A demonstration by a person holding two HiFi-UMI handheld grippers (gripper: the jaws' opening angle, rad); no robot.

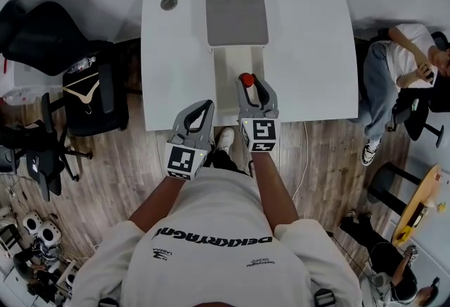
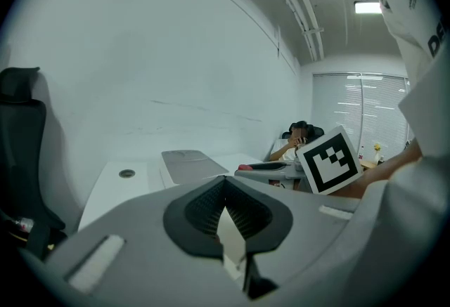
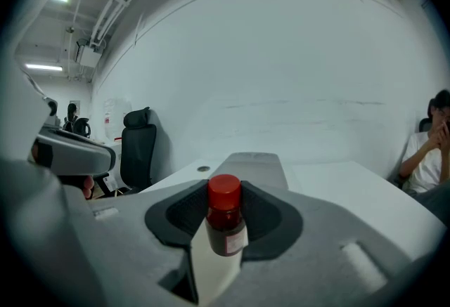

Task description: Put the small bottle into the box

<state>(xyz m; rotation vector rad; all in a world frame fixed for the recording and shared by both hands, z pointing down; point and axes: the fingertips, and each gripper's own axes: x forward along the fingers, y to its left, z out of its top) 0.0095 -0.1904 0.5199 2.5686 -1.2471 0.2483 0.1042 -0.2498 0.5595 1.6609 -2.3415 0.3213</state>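
**Right gripper holding bottle at open box; left gripper closed and empty**

1. The right gripper (image 1: 251, 83) is clenched on the small dark-brown bottle with a red screw cap and white label (image 3: 226, 225). The black pads press on both sides of it.
2. In the head view only the red cap shows. The jaws cover the body of the bottle. In the right gripper view the gripper body cuts off the base of the bottle.
3. The bottle is over the open white rectangular box (image 1: 226, 65), which sits on the white table (image 1: 309, 53). Whether the bottle touches the box floor cannot be told.
4. The flat grey lid (image 1: 236, 12) lies at the far end of the box. The right gripper covers part of the box's near end.
5. The left gripper (image 1: 208, 105) is at the near table edge, just beside the box. Its jaw tips meet, and nothing is between them.
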